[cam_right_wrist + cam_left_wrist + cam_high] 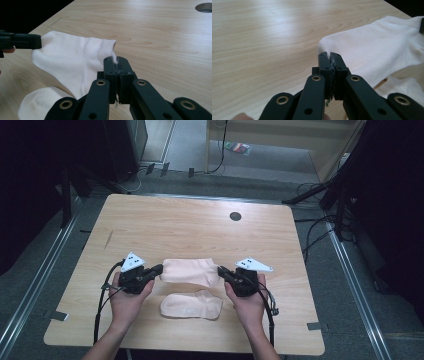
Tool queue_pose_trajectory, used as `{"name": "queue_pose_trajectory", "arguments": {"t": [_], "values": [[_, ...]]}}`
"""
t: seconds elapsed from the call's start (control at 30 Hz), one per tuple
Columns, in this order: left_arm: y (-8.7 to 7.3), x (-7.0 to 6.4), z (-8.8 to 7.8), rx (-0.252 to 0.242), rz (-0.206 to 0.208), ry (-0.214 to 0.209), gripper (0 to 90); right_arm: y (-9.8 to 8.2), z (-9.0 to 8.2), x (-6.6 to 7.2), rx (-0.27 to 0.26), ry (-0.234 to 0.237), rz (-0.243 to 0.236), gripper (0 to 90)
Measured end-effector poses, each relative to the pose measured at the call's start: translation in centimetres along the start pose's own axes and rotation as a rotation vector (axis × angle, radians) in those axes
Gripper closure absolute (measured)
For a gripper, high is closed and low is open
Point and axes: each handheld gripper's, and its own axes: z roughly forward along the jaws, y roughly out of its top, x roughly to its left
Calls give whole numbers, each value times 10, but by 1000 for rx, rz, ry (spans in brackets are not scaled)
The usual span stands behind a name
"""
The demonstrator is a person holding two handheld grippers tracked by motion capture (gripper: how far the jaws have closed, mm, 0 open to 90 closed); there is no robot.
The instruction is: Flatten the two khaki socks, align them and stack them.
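- Pale wood-grain surface (150, 225) stands on a grey floor with dark stands and cables around it; a round dark grommet hole (235, 216) sits near its far edge.
- Two pale socks are the work in hand. The upper sock (190, 271) is stretched between the two tools, and in the gripper views it looks lifted off the wood along its upper edge, though whether its lower edge touches the surface I cannot tell.
- The lower sock (191, 305) lies flat on the surface just nearer the person, between the two hands, touched by neither tool.
- The left tool (159, 269) has its jaws pressed together on one end of the upper sock; in the left gripper view a sliver of white fabric shows pinched between the closed jaws of that tool (329, 55).
- The right tool (221, 270) is likewise clamped on the opposite end; in the right gripper view the cuff edge of the upper sock (72, 60) runs into its closed jaws (115, 59).
- Judged progress: picking up and spreading one sock looks done, as it is held at both ends.
- Likely left to do: laying this sock onto or beside the lower one to pair them, then letting go. Nothing is stacked or folded yet.
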Motion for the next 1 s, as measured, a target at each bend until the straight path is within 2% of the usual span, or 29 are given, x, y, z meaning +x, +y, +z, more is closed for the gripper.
{"name": "queue_pose_trajectory", "arguments": {"t": [0.27, 0.53, 0.57, 0.67, 0.83, 1.0], "values": [[-13, -4, -13, 7, 3, -14, 898, -9, -12, 7, 15, 21, 4, 882], [-29, -13, -22, 43, 22, -25, 898, -27, -24, 12, 56, 40, 6, 882], [-33, -16, -25, 56, 34, -24, 898, -30, -25, 12, 59, 39, 6, 882], [-38, -19, -28, 69, 33, -34, 898, -34, -28, 12, 71, 42, 10, 883], [-47, -24, -31, 112, 53, -27, 899, -46, -34, 10, 101, 40, 25, 886], [-51, -28, -31, 141, 59, -36, 899, -54, -37, 9, 118, 44, 45, 886]]}}
